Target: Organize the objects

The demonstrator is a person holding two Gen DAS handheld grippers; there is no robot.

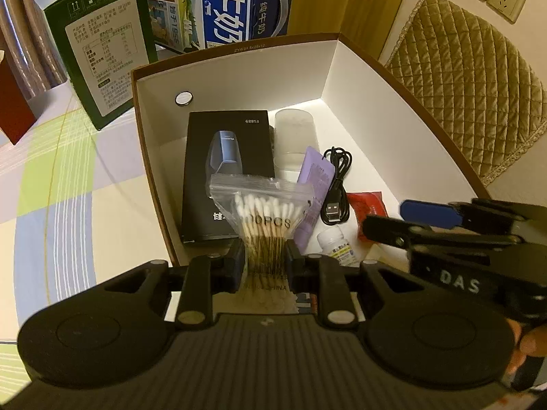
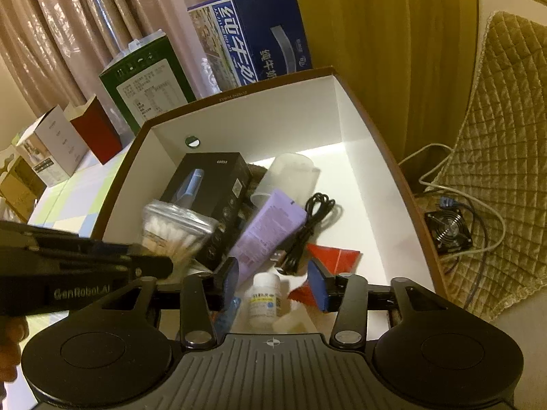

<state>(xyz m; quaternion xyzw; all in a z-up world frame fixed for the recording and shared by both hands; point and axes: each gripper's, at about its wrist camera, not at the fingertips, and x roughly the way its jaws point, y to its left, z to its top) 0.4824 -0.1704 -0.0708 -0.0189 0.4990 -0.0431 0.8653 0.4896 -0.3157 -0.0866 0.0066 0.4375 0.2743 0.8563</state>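
My left gripper point(image 1: 265, 263) is shut on a clear zip bag of cotton swabs point(image 1: 265, 215) and holds it over the near edge of a brown box with white inside point(image 1: 239, 68). The bag also shows in the right wrist view point(image 2: 174, 229). In the box lie a black shaver box point(image 1: 229, 157), a purple tube point(image 1: 312, 188), a black USB cable point(image 1: 336, 184), a red packet point(image 1: 367, 205), a small white pill bottle point(image 1: 338, 244) and a clear cup point(image 1: 294, 133). My right gripper point(image 2: 277, 285) is open and empty above the pill bottle point(image 2: 265, 304).
The box stands on a checked tablecloth point(image 1: 68, 188). A green carton point(image 1: 99, 44) and a blue milk carton point(image 1: 232, 3) stand behind it. A red box point(image 2: 94, 133) and white box point(image 2: 51, 147) stand at the left. A quilted chair point(image 1: 471, 75) is at the right.
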